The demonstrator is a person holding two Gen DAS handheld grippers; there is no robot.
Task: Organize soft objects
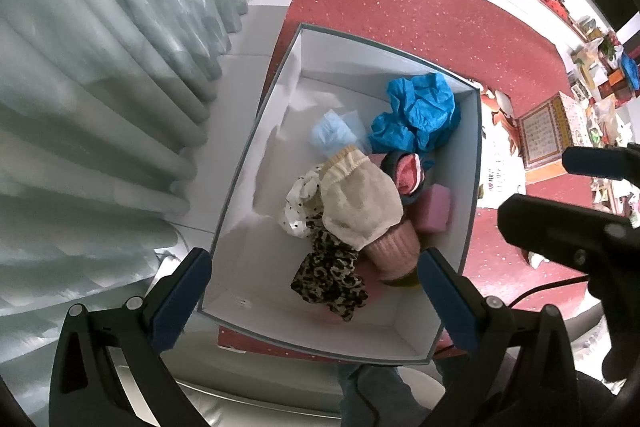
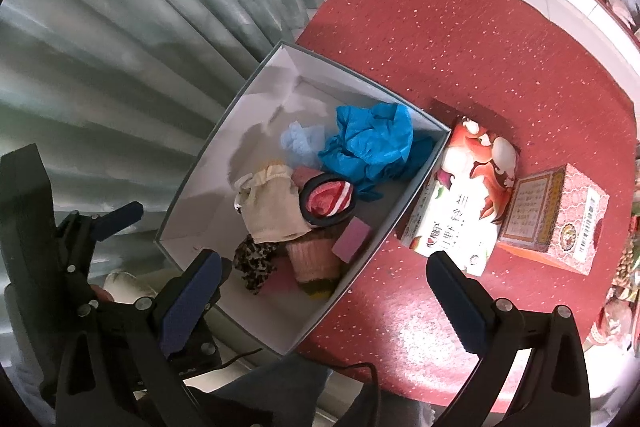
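We see the red table point(image 2: 460, 39) carrying the white box point(image 1: 404, 323), our landmark, which sits at the table's edge nearest the grey curtain point(image 1: 100, 75), with two printed cartons point(image 2: 460, 195) just beside its far-side wall. Inside the box, piled toward that same wall: crumpled blue cloth point(image 1: 420, 111), cream pouch point(image 1: 360, 203) on top of the heap, pink knit sock point(image 1: 394, 251), leopard-print fabric point(image 1: 328, 275), pale blue mesh point(image 1: 332, 135), pink sponge point(image 1: 434, 211). Left gripper point(image 1: 316, 291) hovers over the box's near end, jaws wide apart and empty; right gripper point(image 2: 324, 291) hangs above the box's near corner, jaws likewise spread, holding nothing.
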